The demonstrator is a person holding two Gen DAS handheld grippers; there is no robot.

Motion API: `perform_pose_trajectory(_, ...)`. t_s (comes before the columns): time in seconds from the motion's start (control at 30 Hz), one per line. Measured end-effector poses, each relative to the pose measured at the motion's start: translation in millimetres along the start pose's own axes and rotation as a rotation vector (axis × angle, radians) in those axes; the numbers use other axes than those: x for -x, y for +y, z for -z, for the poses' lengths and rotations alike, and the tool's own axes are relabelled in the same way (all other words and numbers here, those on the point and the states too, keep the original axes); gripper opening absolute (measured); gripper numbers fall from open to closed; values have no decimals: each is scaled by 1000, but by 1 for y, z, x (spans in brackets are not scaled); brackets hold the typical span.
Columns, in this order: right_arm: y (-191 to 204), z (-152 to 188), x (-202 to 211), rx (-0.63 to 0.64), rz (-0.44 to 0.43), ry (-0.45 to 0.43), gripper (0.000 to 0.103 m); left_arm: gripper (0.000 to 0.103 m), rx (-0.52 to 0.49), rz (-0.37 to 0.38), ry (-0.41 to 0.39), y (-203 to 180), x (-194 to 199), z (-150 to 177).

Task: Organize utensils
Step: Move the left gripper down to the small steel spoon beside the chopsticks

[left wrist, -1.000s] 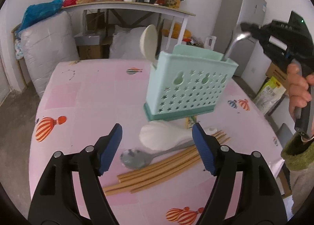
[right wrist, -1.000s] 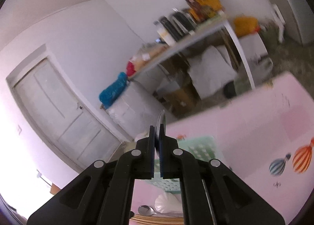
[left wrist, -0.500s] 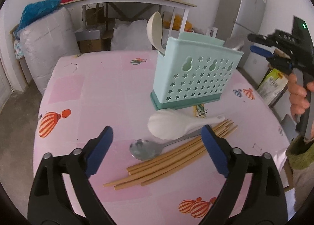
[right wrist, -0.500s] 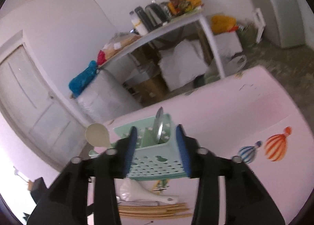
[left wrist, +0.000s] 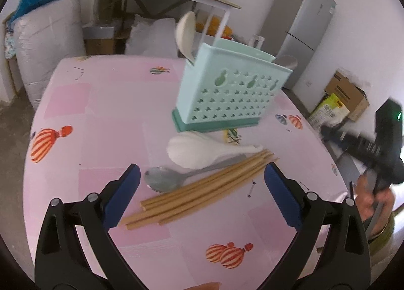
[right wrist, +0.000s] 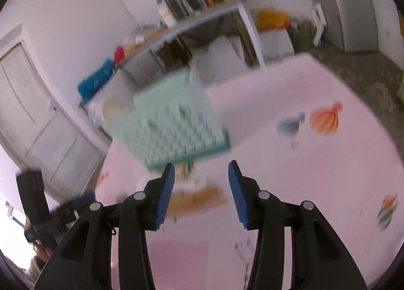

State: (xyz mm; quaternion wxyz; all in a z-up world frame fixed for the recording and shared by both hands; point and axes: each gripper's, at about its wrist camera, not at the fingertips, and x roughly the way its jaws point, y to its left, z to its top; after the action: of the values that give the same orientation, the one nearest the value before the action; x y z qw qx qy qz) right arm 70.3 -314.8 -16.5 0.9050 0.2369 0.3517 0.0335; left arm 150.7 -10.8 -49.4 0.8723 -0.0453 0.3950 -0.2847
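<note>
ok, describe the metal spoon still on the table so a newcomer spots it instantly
Start at the mint-green utensil caddy on the pink tablecloth. In front of it lies a pile: a white rice paddle, then tan chopsticks. The metal spoon lies between them, the pile's only shiny grey piece, bowl pointing left.

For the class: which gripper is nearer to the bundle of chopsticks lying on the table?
Left. The left gripper hangs open right over the chopsticks, its fingers on either side of the bundle. The right gripper, open and empty, is farther back, off past the bundle's end.
</note>
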Motion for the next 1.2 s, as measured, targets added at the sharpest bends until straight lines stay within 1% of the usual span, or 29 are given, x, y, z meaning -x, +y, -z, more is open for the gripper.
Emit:
perform_pose_trajectory(0.07,1,17,-8,-2,-3,39,44,94,-1,16,15,0,-5,0)
perform_pose_trajectory(0.17,8,41,-18,23,14,84,44,94,-1,-30,15,1,-13,-1)
perform_pose_trajectory(0.27,8,55,-26,30,16,119,44,94,14,-42,29,6,-21,-5)
perform_pose_trajectory(0.43,8,67,-31,29,10,151,44,94,43,-30,44,18,-28,-18)
perform_pose_trajectory(0.53,9,70,-30,37,4,150,44,94,50,-19,22,24,-20,-20)
perform_pose_trajectory(0.57,10,70,-30,37,0,151,44,93,45,-20,17,25,-18,-19)
perform_pose_trajectory(0.63,10,68,-31,39,-4,155,44,83,39,-21,15,29,-14,-16)
perform_pose_trajectory(0.67,10,67,-31,41,-6,156,44,76,45,-24,22,30,-14,-15)
perform_pose_trajectory(0.7,11,67,-32,44,-11,158,44,70,68,-25,43,35,-17,-13)
perform_pose_trajectory(0.73,13,66,-32,46,-15,158,44,66,92,-18,60,39,-19,-11)
perform_pose_trajectory(0.8,16,65,-31,53,-18,155,44,50,164,-4,96,50,-24,-7)
perform_pose_trajectory(0.83,18,65,-31,56,-21,152,44,48,197,-1,108,55,-25,-5)
perform_pose_trajectory(0.9,20,65,-30,59,-25,149,44,37,263,-2,128,65,-30,-1)
perform_pose_trajectory(1.0,23,66,-29,63,-23,149,44,28,314,-2,169,72,-39,5)
perform_pose_trajectory(1.1,23,67,-28,60,-21,151,44,24,356,23,203,74,-47,12)
perform_pose_trajectory(1.2,22,69,-29,53,-22,155,44,21,380,22,197,75,-50,13)
